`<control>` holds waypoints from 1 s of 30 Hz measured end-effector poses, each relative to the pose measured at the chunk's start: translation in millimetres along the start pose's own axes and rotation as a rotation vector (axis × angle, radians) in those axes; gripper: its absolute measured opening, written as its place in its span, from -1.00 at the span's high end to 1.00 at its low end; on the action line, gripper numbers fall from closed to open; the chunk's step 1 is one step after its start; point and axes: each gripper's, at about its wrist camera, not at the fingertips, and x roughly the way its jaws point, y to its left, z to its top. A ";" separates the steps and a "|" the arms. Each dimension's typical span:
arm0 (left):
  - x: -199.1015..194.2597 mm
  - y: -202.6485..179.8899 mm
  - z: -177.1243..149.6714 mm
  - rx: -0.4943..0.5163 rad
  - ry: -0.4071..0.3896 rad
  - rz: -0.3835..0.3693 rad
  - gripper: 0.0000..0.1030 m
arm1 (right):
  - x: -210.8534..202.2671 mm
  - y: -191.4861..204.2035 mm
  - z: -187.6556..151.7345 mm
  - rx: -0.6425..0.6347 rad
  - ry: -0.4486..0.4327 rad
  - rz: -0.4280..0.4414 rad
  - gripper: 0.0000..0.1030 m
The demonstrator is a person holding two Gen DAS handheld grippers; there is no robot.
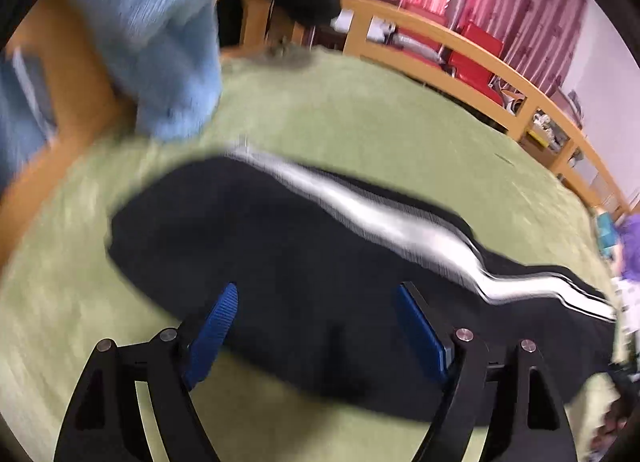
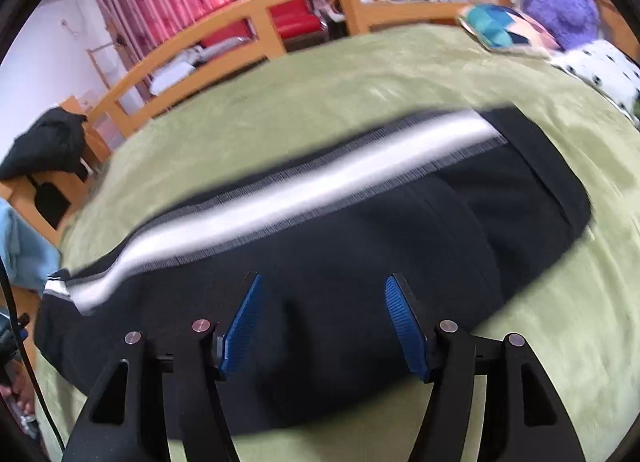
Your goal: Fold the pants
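While the black white-striped fabric pants lie flat on the green bed, both the left gripper and right gripper hover with fingers spread, empty; a shallow pinch at the 6 o'clock edge risks catching one layer only.

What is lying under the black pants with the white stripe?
The black pants lie flat on a green blanket, which shows all around them. What the fabric covers beneath cannot be seen. Both grippers are open above them.
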 end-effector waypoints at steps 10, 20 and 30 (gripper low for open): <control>54.3 27.6 -62.8 -0.162 0.115 -0.105 -0.51 | 26.9 -68.7 -45.7 0.208 0.045 0.043 -0.37; 85.1 25.4 -37.6 -0.261 0.048 -0.017 -0.20 | 68.0 -61.9 -11.0 0.301 -0.044 -0.014 -0.09; 6.5 20.0 -44.0 -0.184 -0.001 -0.071 0.76 | -9.6 -73.4 -20.9 0.337 -0.121 -0.004 0.77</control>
